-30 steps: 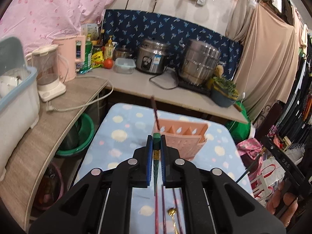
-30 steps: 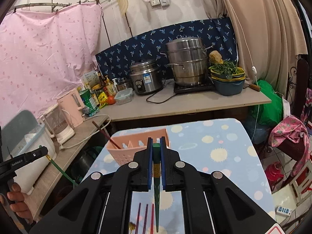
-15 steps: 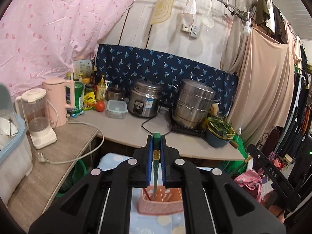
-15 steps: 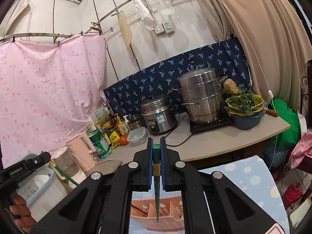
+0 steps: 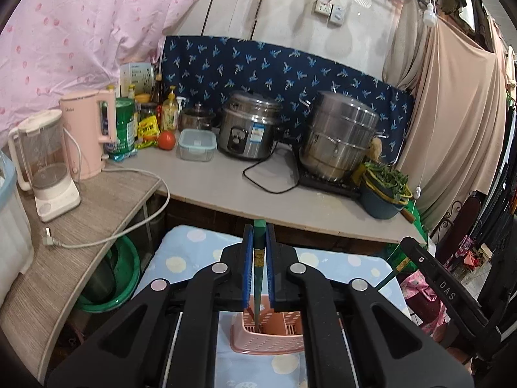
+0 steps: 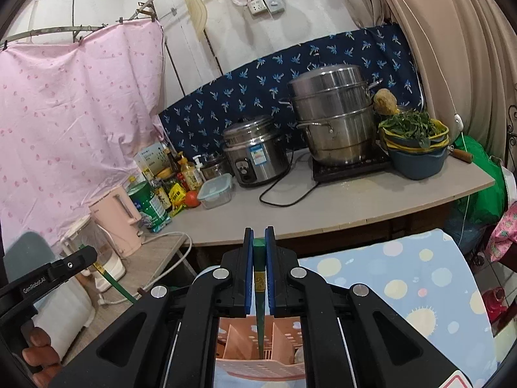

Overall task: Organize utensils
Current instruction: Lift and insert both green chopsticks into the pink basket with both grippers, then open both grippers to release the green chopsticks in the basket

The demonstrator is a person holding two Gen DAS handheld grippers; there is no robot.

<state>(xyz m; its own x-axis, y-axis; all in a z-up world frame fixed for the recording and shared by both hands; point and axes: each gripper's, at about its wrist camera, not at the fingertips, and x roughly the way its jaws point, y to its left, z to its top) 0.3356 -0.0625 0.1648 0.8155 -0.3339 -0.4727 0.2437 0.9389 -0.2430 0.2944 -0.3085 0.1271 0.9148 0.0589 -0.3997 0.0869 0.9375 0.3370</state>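
Note:
My left gripper (image 5: 259,236) is shut on a dark green chopstick (image 5: 257,278) that points down into the pink perforated utensil basket (image 5: 268,344) on the blue dotted tablecloth (image 5: 184,255). My right gripper (image 6: 259,239) is shut on another dark green chopstick (image 6: 259,304) whose tip hangs inside a compartment of the same pink basket (image 6: 239,352). The left gripper with its chopstick also shows at the left of the right wrist view (image 6: 69,266). The right gripper also shows at the right of the left wrist view (image 5: 429,274).
Behind the table runs a grey counter (image 5: 226,187) with a rice cooker (image 5: 250,129), a steel steamer pot (image 5: 339,139), a bowl of greens (image 5: 384,190), a pink kettle (image 5: 89,132), a blender (image 5: 45,165) and bottles. A green basin (image 5: 119,278) sits under the counter.
Both grippers rose and tilted up, then came down over the pink basket. Both chopstick tips now point into its compartments. Both stay shut.

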